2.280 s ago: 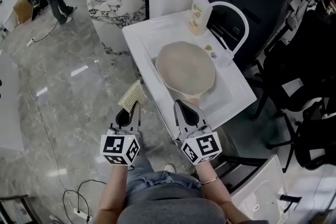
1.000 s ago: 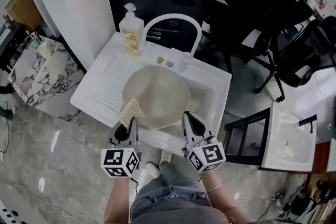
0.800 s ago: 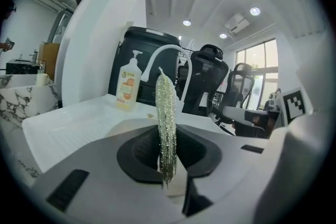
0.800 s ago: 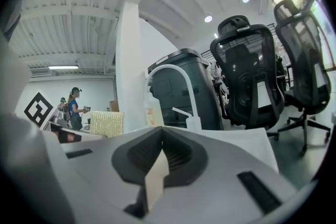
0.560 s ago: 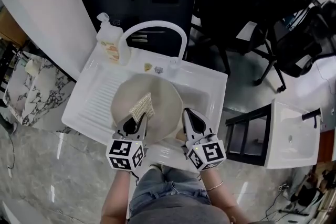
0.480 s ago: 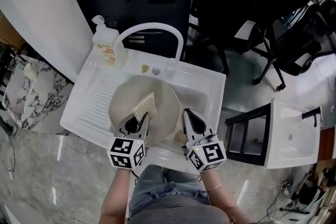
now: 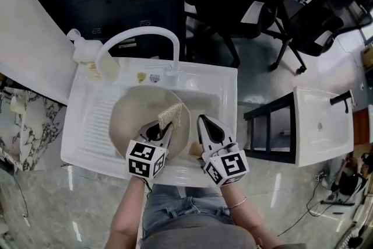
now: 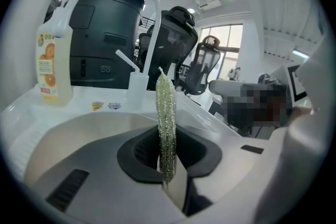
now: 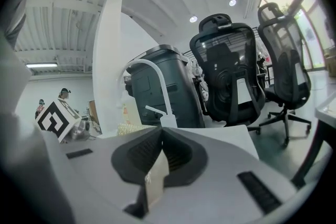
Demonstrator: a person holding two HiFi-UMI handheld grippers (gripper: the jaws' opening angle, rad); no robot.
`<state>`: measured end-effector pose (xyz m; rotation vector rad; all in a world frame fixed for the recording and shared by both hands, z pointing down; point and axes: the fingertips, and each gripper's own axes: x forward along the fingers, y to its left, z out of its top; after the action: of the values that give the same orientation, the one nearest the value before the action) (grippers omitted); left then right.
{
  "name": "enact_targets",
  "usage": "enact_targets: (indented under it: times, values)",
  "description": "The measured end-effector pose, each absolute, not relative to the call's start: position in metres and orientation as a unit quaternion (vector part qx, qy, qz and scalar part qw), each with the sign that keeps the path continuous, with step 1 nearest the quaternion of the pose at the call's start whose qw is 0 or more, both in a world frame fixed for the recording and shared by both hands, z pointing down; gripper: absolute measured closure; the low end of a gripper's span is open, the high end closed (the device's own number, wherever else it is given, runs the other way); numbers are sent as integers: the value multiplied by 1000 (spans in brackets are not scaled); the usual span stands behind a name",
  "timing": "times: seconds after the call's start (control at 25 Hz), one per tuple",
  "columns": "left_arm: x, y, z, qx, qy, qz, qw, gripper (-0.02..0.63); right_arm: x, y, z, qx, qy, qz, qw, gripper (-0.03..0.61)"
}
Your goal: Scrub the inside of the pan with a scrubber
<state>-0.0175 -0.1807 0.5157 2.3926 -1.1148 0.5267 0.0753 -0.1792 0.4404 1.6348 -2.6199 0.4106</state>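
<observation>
1. Where the white sink (image 7: 230, 102) meets its far left corner, a soap bottle (image 7: 87, 57) stands on the rim, just left of the arched white tap (image 7: 137, 33).
2. A ribbed draining board takes up the left part of the sink, and the round beige pan (image 7: 131, 119) sits in the basin to its right, open side up.
3. The left gripper (image 7: 164, 127) reaches over the near right part of the pan, its marker cube at the sink's near edge.
4. Its jaws are clamped narrow on the scrubber (image 7: 172, 116), a pale mesh pad that sticks out past the tips over the inside of the pan. Whether the pad touches the pan's surface cannot be told.
5. In the left gripper view the scrubber (image 8: 166, 123) stands upright and edge-on between the jaws, with the soap bottle (image 8: 48, 68) far to the left.
6. A tan piece, seemingly the pan's handle (image 7: 194, 150), shows between the two grippers at the near rim, just beside the right one.
7. The right gripper (image 7: 203, 121) hangs over the right side of the basin, near the left one but apart from it. In its own view the jaws (image 9: 157, 162) are pressed together.
8. Right of the sink stands a black rack (image 7: 268, 128), then a second white basin (image 7: 320, 125). Black office chairs (image 7: 303, 14) stand on the floor at the far right.
</observation>
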Motion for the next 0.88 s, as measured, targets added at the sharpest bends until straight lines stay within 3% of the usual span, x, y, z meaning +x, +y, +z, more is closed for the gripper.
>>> enact_targets:
  times: [0.52, 0.88]
  values:
    - [4, -164, 561, 912, -169, 307, 214, 548, 78, -156, 451, 644, -751, 145, 28, 568]
    - [4, -196, 598, 897, -195, 328, 222, 547, 92, -138, 450, 700, -699, 146, 30, 568]
